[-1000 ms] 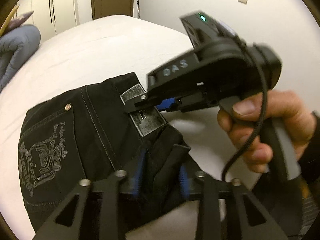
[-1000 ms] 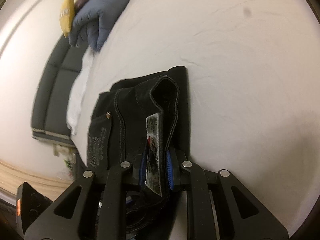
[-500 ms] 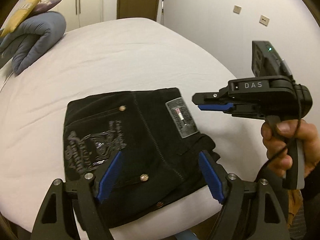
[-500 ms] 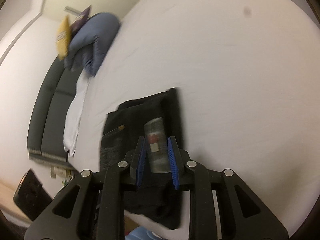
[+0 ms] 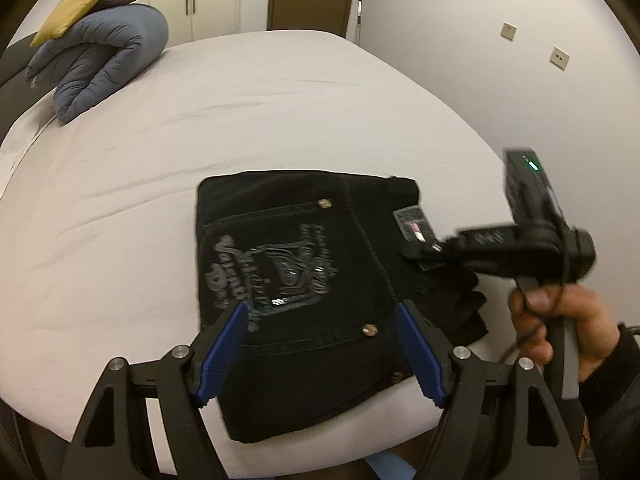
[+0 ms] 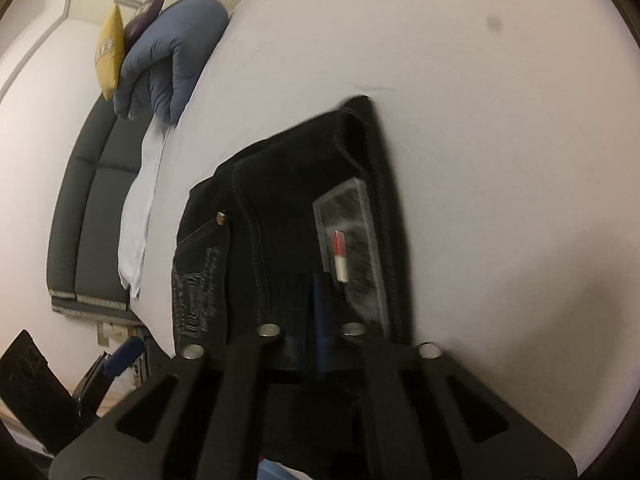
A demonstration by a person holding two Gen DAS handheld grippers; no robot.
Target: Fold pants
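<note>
The black pants (image 5: 304, 280) lie folded into a compact rectangle near the bed's front edge, back pocket print and grey waistband label (image 5: 414, 228) facing up. My left gripper (image 5: 322, 340) is open and empty, raised above the pants' near part. My right gripper (image 5: 412, 250), held in a hand, has its tip at the label on the pants' right side. In the right wrist view the pants (image 6: 288, 216) lie just ahead; the right gripper (image 6: 316, 320) has its jaws close together over the waistband beside the label (image 6: 352, 240). Blur hides whether it grips fabric.
A white bed sheet (image 5: 240, 112) covers the mattress. A rolled blue duvet (image 5: 104, 64) with a yellow cushion (image 5: 80, 12) sits at the far left corner. A dark headboard (image 6: 92, 200) shows in the right wrist view. A wall and door stand behind.
My left gripper let go of the pants, opened wide and pulled back and up. My right gripper left the waistband, lifted, then came back down onto the label area.
</note>
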